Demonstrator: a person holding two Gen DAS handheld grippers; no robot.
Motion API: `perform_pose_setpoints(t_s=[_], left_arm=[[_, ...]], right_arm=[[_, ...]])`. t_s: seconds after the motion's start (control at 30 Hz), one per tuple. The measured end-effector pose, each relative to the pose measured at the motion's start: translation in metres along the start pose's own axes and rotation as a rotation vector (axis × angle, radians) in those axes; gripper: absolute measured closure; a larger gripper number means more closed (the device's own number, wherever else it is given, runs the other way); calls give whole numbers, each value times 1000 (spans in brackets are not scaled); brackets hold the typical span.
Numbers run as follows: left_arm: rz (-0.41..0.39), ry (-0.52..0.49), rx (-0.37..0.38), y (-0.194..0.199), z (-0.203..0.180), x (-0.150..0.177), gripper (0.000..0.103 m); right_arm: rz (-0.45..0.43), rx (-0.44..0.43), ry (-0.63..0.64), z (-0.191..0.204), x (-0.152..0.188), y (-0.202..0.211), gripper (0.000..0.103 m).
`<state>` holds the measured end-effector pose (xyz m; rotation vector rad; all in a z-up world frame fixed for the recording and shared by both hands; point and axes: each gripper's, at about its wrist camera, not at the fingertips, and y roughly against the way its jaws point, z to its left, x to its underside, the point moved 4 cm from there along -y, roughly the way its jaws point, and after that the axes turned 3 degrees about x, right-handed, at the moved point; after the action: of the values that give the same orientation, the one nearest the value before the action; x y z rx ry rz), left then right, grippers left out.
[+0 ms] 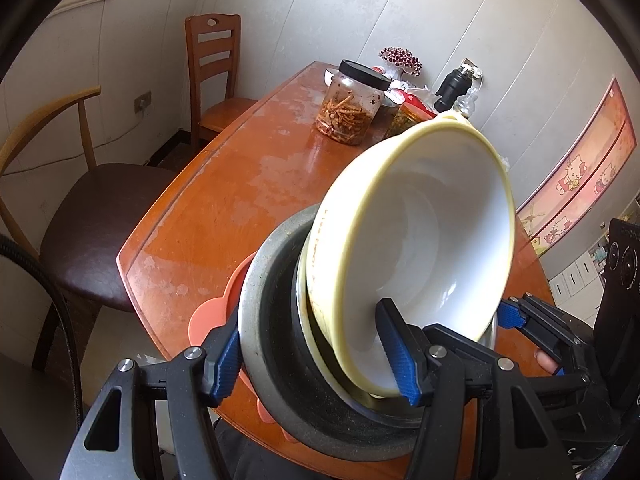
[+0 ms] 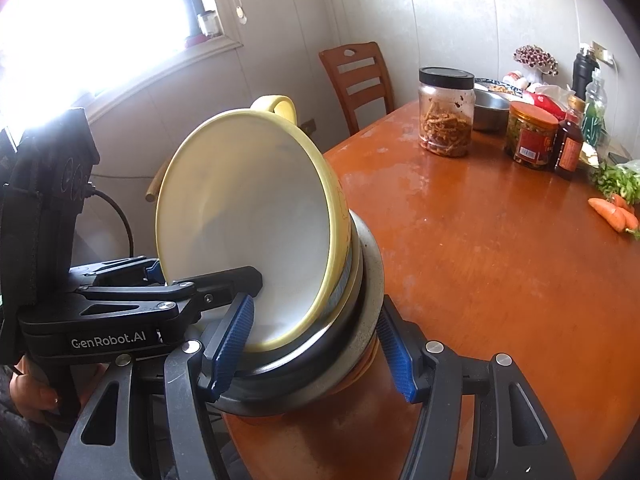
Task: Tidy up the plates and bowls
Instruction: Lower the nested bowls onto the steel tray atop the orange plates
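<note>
The left gripper [image 2: 208, 280] reads "GenRobot.AI".

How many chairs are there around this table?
2. A wooden slat-back chair stands at the table's far end; a dark-cushioned chair with a curved back sits along its side. More may be hidden out of view.

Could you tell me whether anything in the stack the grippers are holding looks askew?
Yes: the yellow-rimmed bowl sits steeply tilted in the metal bowl rather than nested flat.
</note>
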<state>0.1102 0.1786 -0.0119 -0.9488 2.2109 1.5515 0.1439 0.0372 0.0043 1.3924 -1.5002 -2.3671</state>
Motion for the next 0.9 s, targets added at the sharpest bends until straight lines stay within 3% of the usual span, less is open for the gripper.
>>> perform_pose_setpoints(t_s=[0.9], left_arm=[[33,-1,1,-23,5,-2,41]], right_arm=[[35,5,-21,-15,-1,-27,39]])
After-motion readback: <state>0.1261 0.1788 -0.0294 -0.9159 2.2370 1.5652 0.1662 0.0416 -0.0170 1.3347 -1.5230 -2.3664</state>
